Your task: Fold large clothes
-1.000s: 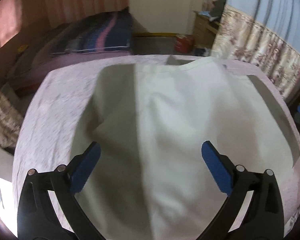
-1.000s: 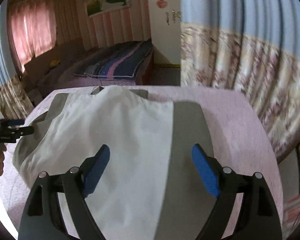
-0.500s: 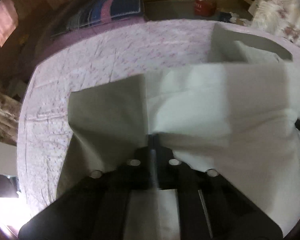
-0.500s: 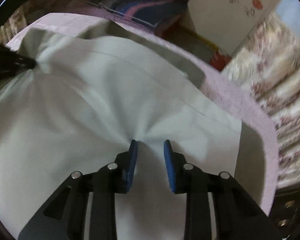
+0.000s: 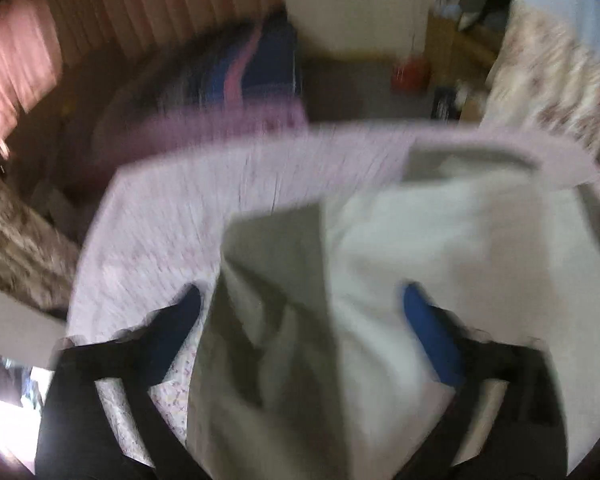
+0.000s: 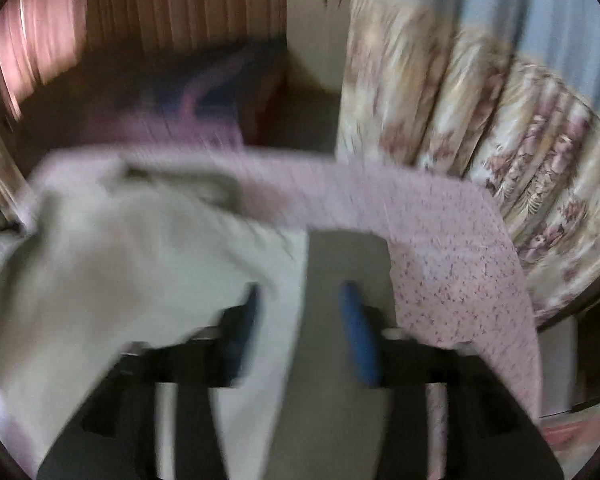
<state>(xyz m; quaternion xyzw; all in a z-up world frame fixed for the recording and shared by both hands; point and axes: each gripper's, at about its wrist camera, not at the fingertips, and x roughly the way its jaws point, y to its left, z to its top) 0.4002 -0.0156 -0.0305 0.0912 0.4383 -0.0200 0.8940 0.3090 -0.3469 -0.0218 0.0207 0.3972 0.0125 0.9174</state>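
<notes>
A large white and grey garment (image 5: 420,260) lies rumpled on a table under a pink flowered cloth (image 5: 179,220). Both views are blurred by motion. My left gripper (image 5: 302,300) hovers over the garment's near left part. Its jaws are opening and stand wide apart, with cloth lying below them but not pinched by the blue pads (image 5: 432,336). In the right wrist view the garment (image 6: 139,260) fills the left half, with a grey panel at its right edge. My right gripper (image 6: 302,292) is above that edge, its jaws opening and not pressing on any cloth.
Beyond the table stands a bed with a blue and pink striped blanket (image 5: 235,72). A red container (image 5: 410,74) sits on the floor by the far wall. A floral curtain (image 6: 500,120) hangs close to the table's right side (image 6: 452,240).
Half a second ago both grippers were closed on folds of the garment. Both have since let go and spread their jaws, and both have drawn back from the cloth, which has settled in a rumpled heap.
</notes>
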